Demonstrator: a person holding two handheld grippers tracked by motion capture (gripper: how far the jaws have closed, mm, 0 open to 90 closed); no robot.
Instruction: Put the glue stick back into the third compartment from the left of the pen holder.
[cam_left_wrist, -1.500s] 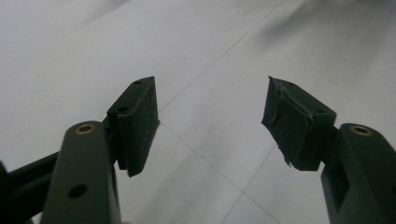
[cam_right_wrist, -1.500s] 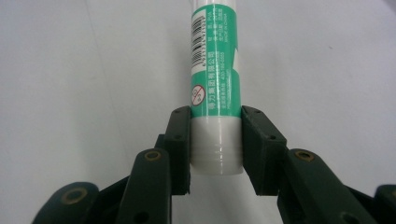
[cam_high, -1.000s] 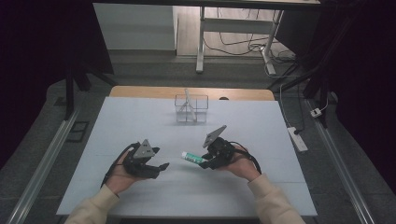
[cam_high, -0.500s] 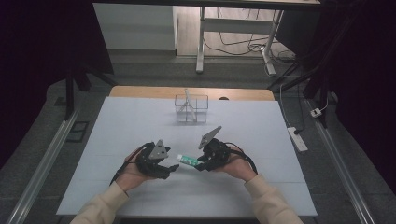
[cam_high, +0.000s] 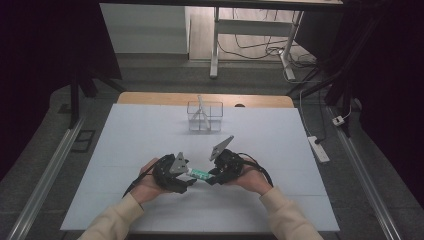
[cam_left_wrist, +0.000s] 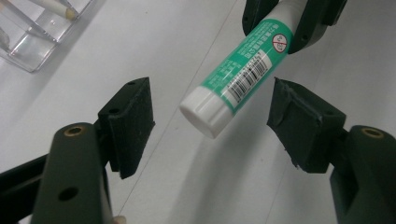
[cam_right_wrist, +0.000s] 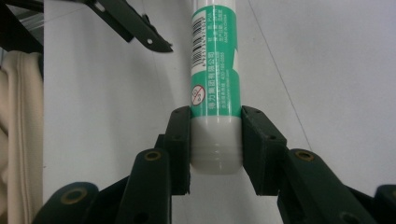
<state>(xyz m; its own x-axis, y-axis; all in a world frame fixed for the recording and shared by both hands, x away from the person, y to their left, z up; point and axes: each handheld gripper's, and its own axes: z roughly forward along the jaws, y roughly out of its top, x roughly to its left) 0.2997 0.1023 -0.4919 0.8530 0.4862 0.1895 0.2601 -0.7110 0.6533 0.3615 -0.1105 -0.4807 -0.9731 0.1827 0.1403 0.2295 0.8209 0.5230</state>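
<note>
- Green-and-white glue stick (cam_right_wrist: 215, 88), a smooth plastic cylinder with a barcode label, hangs level above the white table (cam_high: 300, 150), well in front of the clear organiser box (cam_high: 205, 116).
- Right gripper (cam_right_wrist: 215, 140) pinches its white end between both black pads.
- Left gripper (cam_left_wrist: 212, 116) faces it, jaws spread either side of the white cap, not touching.

The high view looked down from above the table's (cam_high: 125, 150) near edge, far off. Each gripper view sat very close to the glue stick (cam_left_wrist: 240, 70), facing it from opposite ends; all three shared it.
</note>
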